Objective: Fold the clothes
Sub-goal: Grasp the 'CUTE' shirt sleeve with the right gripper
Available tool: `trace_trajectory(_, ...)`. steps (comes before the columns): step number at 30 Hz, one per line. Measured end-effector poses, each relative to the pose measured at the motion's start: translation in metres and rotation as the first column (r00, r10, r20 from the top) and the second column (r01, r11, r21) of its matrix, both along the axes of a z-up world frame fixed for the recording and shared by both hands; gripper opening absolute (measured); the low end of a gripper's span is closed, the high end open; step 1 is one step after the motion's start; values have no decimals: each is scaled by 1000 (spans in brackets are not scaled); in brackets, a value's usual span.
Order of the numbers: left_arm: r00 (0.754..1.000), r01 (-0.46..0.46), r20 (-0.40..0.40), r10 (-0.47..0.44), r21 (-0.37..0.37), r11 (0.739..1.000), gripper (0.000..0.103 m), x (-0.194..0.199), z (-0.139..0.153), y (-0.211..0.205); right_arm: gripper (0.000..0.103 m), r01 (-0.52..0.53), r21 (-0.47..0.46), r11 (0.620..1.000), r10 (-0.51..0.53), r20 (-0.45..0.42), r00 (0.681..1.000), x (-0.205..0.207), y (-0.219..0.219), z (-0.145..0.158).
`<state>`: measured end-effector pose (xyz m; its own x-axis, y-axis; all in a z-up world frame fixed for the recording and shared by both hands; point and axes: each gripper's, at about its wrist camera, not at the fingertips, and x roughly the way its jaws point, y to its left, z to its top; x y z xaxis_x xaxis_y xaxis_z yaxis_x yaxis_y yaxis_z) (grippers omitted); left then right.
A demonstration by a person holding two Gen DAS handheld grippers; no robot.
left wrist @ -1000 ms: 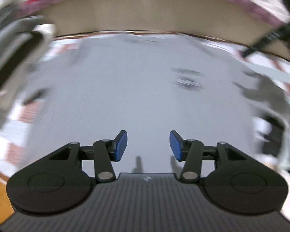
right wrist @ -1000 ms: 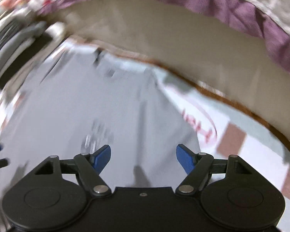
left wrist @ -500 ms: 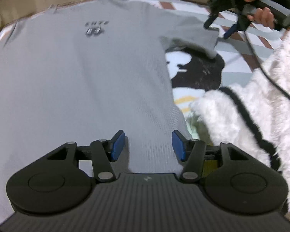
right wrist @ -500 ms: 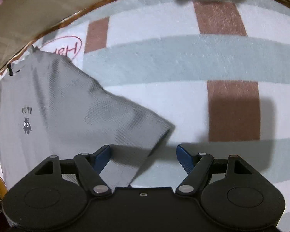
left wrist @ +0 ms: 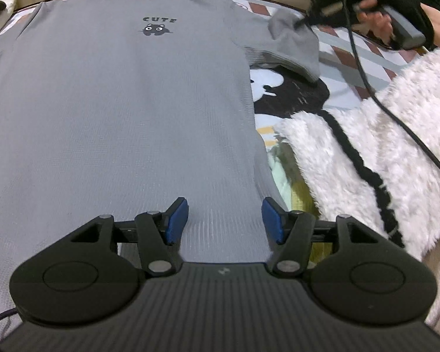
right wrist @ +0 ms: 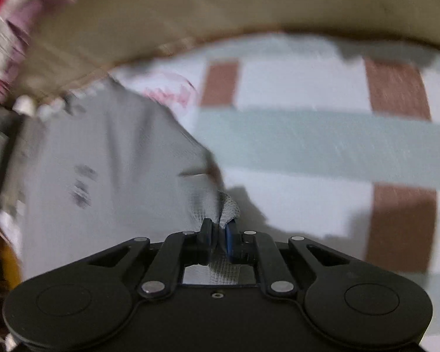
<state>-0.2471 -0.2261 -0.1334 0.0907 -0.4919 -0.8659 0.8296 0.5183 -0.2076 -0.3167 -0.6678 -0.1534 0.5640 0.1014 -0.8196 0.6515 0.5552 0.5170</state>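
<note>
Grey T-shirt (left wrist: pixel 126 111) sleeve (right wrist: pixel 228 205) pinched by right hand-held gripper (right wrist: pixel 219 234); left hand-held gripper (left wrist: pixel 224 220) gapes over hem.

Fluffy white blanket (left wrist: pixel 381 152) is crowding the T-shirt (left wrist: pixel 117 111) along its right edge, leaving a narrow strip of bedspread (right wrist: pixel 308 140) between. Beyond the lifted sleeve (left wrist: pixel 296 44) bedspread is lying open; the beige headboard (right wrist: pixel 220 14), probably, is bounding the far side.

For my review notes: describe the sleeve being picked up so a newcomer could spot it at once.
Start from the grey T-shirt lying flat on the checked blanket. Follow its shoulder on the side nearest the fluffy white cloth to the short sleeve. Only this part is lifted and bunched, pinched in the right gripper.
</note>
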Motion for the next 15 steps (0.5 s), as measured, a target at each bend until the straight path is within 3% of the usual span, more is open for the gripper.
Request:
trace_trajectory(4,999,-2,-39,1,-30,1000,57,4,5,3,12,69,50,996,-78,201,976,-6,-6,21)
trace_trajectory(6,997,14,-74,-19,-66,998,59,4,8,5,12,71,57,996,-83,252,964,0,-7,27)
trace_trajectory(8,992,42,-117,-55,-111,993,59,5,14,7,12,58,36,998,-65,262,963,7,-5,29)
trace_trajectory(10,993,56,-101,-68,-111,992,60,3,19,5,12,49,20,999,-52,252,966,12,-4,30)
trace_trajectory(15,988,151,-15,-151,13,988,65,-23,10,-4,12,44,1,999,-43,241,970,8,-2,32)
